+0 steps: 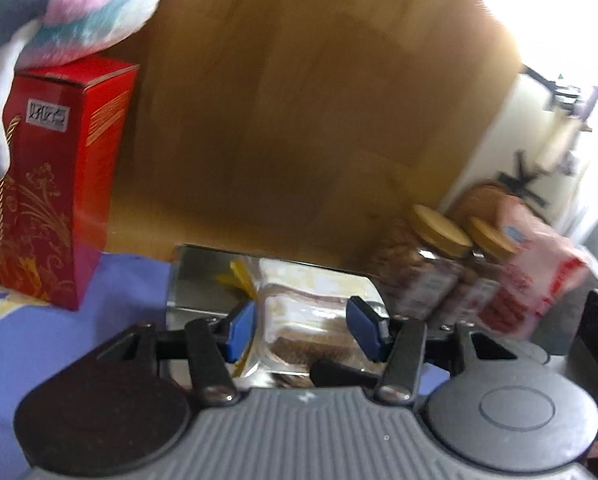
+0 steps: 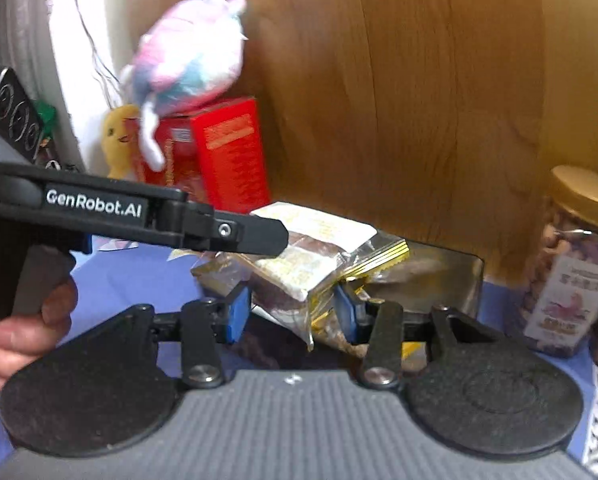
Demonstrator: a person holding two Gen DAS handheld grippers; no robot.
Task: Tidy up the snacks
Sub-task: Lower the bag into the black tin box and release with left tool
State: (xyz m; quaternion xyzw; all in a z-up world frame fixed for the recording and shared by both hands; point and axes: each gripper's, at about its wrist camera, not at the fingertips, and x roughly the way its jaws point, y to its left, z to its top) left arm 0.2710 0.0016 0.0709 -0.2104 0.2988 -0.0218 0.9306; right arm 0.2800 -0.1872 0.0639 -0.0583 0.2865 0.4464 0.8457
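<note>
In the left wrist view my left gripper [image 1: 303,330] is shut on a clear snack packet [image 1: 307,320] holding a brown cake, its blue pads [image 1: 241,330] against the packet's sides. Below lies a shiny metal tray [image 1: 203,276] with another gold-edged packet [image 1: 299,276]. In the right wrist view my right gripper [image 2: 293,312] is shut on a similar cake packet [image 2: 295,280] with gold trim, above the same tray [image 2: 443,276]. The left gripper's black finger [image 2: 255,236] reaches in from the left over the packets, with a person's hand [image 2: 27,328] on its handle.
A red gift box [image 1: 55,184] with a pastel plush toy [image 1: 71,8] on top stands at the left on the blue cloth [image 1: 111,312]. Gold-lidded nut jars [image 1: 431,264] and a pink snack bag [image 1: 539,272] stand at the right. A wooden panel [image 1: 299,120] closes off the back.
</note>
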